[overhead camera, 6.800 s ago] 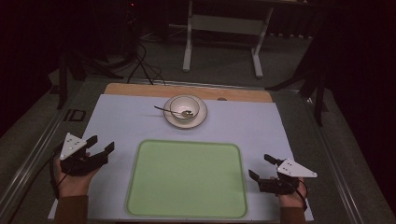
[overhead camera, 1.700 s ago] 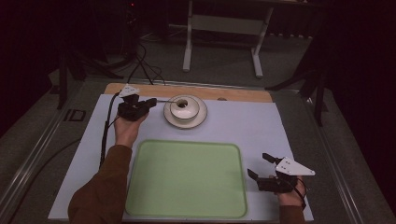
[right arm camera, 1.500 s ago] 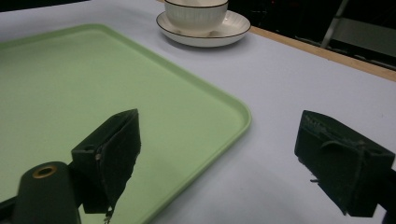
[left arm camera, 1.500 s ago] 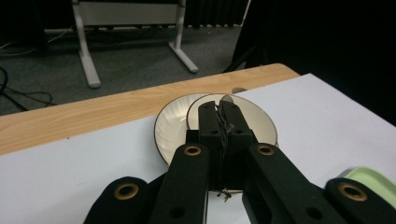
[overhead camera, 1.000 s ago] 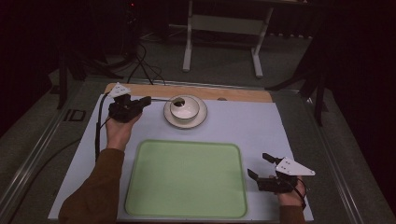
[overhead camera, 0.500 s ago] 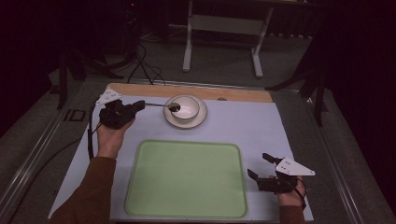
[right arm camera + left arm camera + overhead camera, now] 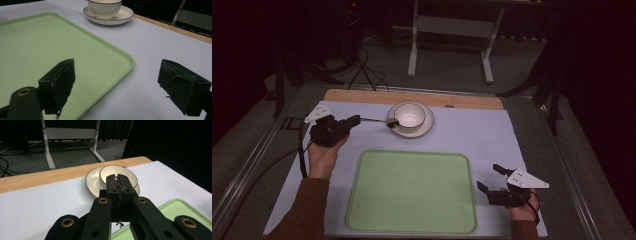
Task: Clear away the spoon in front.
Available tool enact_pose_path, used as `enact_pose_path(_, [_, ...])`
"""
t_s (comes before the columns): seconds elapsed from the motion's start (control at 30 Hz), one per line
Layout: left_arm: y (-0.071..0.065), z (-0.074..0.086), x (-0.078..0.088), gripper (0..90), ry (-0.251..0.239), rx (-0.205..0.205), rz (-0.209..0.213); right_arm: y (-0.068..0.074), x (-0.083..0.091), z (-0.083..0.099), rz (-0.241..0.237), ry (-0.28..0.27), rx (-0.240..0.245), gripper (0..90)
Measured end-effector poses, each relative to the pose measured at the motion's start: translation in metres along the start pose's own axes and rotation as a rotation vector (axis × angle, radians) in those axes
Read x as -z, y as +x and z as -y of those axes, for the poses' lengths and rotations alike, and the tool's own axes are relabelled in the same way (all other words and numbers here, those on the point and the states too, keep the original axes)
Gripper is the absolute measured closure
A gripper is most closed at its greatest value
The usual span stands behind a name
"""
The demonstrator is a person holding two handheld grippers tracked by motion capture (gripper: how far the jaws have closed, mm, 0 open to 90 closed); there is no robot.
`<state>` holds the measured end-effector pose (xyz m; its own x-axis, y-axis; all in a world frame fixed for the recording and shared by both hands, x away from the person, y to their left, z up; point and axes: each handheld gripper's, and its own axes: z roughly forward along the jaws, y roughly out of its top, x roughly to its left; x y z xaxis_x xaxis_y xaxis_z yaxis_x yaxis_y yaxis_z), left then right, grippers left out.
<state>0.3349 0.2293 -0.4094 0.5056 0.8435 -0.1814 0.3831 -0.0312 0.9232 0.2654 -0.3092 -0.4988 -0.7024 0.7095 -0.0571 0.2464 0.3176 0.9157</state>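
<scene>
Left gripper (image 7: 353, 120) sits near the far left corner of the table (image 7: 522, 135), in the person's left hand (image 7: 324, 152). Its jaws are pressed tight on the handle of a spoon (image 7: 379, 120). The spoon sticks out toward the bowl, and its round end (image 7: 392, 122) is over the left edge of the saucer (image 7: 422, 131). I cannot tell if the spoon touches the saucer. In the left gripper view the two jaws are squeezed together in front of the bowl (image 7: 117, 173) and the saucer (image 7: 93, 182), with something thin pinched between them.

The white bowl (image 7: 409, 114) stands upright on the saucer, near the middle of the far edge of the table. A wooden strip (image 7: 362, 96) runs along that far edge.

A big green tray (image 7: 412, 192) lies flat at the near edge of the table, in the middle. It has nothing on it.

The right gripper (image 7: 490, 178) is near the near right corner, just beside the right edge of the tray. Its jaws are wide apart and hold nothing. In the right gripper view the gripper (image 7: 116, 80) points over the tray's corner (image 7: 125, 60), with the bowl (image 7: 105, 7) and saucer (image 7: 125, 13) far off.
</scene>
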Motion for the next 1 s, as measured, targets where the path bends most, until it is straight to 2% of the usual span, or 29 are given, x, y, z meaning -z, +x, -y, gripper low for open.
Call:
enact_pose_path(0.2, [0.0, 0.007, 0.008, 89.2, 0.009, -0.002, -0.007, 0.0, 0.0, 0.0, 0.0, 0.002, 0.0, 14.0])
enact_pose_path(0.6, [-0.001, 0.026, 0.019, 89.2, 0.034, 0.02, -0.012, 0.0, 0.0, 0.0, 0.001, 0.005, 0.001, 14.0])
enact_pose_path(1.0, [0.001, 0.046, 0.032, 89.2, 0.075, 0.056, -0.03, 0.0, -0.001, 0.0, 0.0, 0.006, 0.001, 14.0])
